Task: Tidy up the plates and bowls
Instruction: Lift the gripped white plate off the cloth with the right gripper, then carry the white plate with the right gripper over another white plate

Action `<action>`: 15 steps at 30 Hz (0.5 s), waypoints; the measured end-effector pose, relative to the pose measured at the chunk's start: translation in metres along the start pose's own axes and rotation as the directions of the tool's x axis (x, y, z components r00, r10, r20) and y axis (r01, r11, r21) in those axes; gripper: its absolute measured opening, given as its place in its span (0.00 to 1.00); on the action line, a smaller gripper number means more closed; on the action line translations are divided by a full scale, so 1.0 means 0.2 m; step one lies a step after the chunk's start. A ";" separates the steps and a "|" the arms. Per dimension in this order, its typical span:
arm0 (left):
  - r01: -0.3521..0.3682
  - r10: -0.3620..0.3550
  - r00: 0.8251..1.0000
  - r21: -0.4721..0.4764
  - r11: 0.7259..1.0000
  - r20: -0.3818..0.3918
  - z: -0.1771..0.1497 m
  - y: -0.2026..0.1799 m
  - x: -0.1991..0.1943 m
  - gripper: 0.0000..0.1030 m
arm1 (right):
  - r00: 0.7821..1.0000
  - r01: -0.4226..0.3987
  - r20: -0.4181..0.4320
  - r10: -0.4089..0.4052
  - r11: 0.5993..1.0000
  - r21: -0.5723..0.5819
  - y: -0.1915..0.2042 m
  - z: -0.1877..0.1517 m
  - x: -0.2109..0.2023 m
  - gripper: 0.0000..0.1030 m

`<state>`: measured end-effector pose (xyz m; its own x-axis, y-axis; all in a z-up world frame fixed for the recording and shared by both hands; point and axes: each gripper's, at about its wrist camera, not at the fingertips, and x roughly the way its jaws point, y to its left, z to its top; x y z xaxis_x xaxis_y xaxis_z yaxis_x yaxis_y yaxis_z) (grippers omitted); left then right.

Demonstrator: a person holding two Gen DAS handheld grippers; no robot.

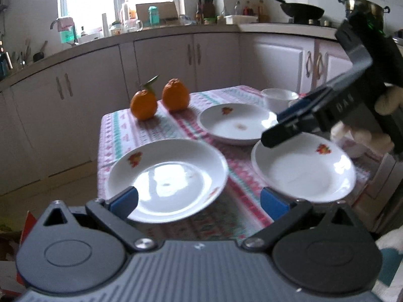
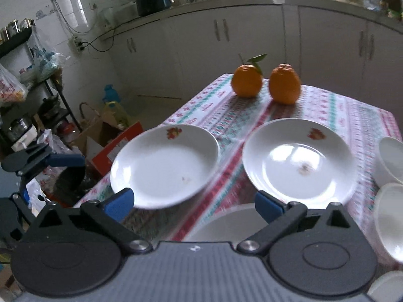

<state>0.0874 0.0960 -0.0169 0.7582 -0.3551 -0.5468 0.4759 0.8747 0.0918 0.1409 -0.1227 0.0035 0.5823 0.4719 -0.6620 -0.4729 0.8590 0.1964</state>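
Observation:
Three white flower-print plates lie on the patterned tablecloth (image 1: 176,125). In the left wrist view my left gripper (image 1: 199,201) stands wide open and empty just short of the near-left plate (image 1: 166,178). The far plate (image 1: 236,123) has a brown stain in its middle. Over the right plate (image 1: 302,168) hover the right gripper's fingers (image 1: 284,130), held by a gloved hand. From the right wrist, my right gripper (image 2: 194,205) is wide open and empty above that plate (image 2: 226,224), facing the left plate (image 2: 165,166) and the stained plate (image 2: 299,161). White bowls (image 2: 391,161) stand at the right.
Two oranges (image 1: 158,100) sit at the table's far corner. A white bowl (image 1: 277,98) stands behind the far plate. Kitchen cabinets (image 1: 163,60) ring the table. Boxes and bags (image 2: 110,136) crowd the floor beside its left edge, where the left gripper's blue pad (image 2: 66,160) shows.

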 end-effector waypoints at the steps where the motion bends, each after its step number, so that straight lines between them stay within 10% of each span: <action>1: 0.003 -0.003 1.000 0.001 1.000 0.010 0.00 -0.03 0.00 0.99 | 1.000 0.015 -0.004 -0.015 1.000 0.001 0.00 -0.02 -0.03 1.00; 15: 0.136 -0.125 0.987 0.115 0.984 -0.100 -0.08 -0.40 0.21 0.99 | 0.986 0.158 -0.063 -0.156 0.986 0.042 -0.28 -0.22 -0.18 1.00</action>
<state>0.0746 0.0170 -0.0596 0.6444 -0.4271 -0.6343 0.6229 0.7743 0.1115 0.1172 -0.1970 -0.0150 0.6059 0.3190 -0.7288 -0.3464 0.9305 0.1193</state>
